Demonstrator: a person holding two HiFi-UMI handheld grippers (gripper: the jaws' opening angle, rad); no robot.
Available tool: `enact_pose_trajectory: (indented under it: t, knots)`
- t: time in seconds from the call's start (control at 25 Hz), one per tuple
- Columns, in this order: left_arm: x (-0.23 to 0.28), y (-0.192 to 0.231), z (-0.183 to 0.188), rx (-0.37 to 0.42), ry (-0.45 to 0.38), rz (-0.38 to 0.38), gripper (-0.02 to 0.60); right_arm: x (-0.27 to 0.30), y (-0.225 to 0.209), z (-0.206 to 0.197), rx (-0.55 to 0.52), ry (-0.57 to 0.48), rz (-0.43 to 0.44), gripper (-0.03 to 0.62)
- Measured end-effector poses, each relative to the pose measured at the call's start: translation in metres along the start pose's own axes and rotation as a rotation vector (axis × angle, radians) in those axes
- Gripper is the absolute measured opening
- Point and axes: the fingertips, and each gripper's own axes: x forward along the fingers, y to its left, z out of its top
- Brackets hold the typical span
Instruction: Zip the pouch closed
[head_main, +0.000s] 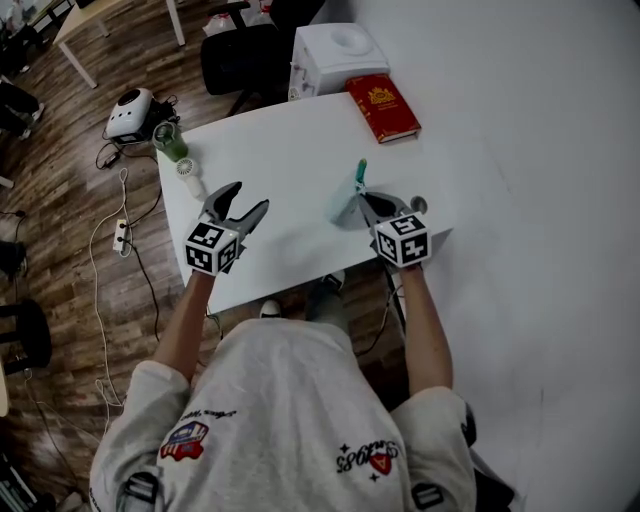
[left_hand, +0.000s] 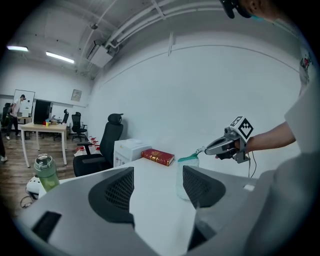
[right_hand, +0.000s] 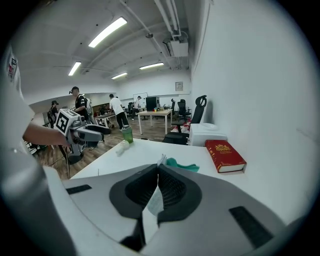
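The pouch (head_main: 346, 198) is clear plastic with a teal zipper strip (head_main: 360, 172) along its top, and it hangs upright over the white table (head_main: 290, 150). My right gripper (head_main: 366, 204) is shut on the pouch's near top corner. In the left gripper view the pouch (left_hand: 185, 176) hangs from the right gripper (left_hand: 206, 149), its bottom near the tabletop. The right gripper view shows its jaws (right_hand: 158, 170) pressed together on a pale strip, with the teal strip (right_hand: 183, 164) just beyond. My left gripper (head_main: 247, 207) is open and holds nothing, a hand's width left of the pouch.
At the table's far edge a red book (head_main: 383, 107) lies beside a white box (head_main: 335, 52). A green bottle (head_main: 170, 141) stands at the far left corner. A black office chair (head_main: 236, 58) is behind the table, and a white wall runs along the right.
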Motion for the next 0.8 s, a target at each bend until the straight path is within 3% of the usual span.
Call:
enact_pose_trajectory:
  t: [0.44,0.8]
  knots:
    - [-0.02,-0.032,0.033,0.048,-0.059,-0.093,0.302,-0.06,0.045,0.034,-0.012,-0.146,0.016,0.011]
    - [-0.031,-0.054,0.039,0.05,-0.073,-0.139,0.302,-0.083,0.057,0.035,-0.008,-0.18,0.009,0.011]
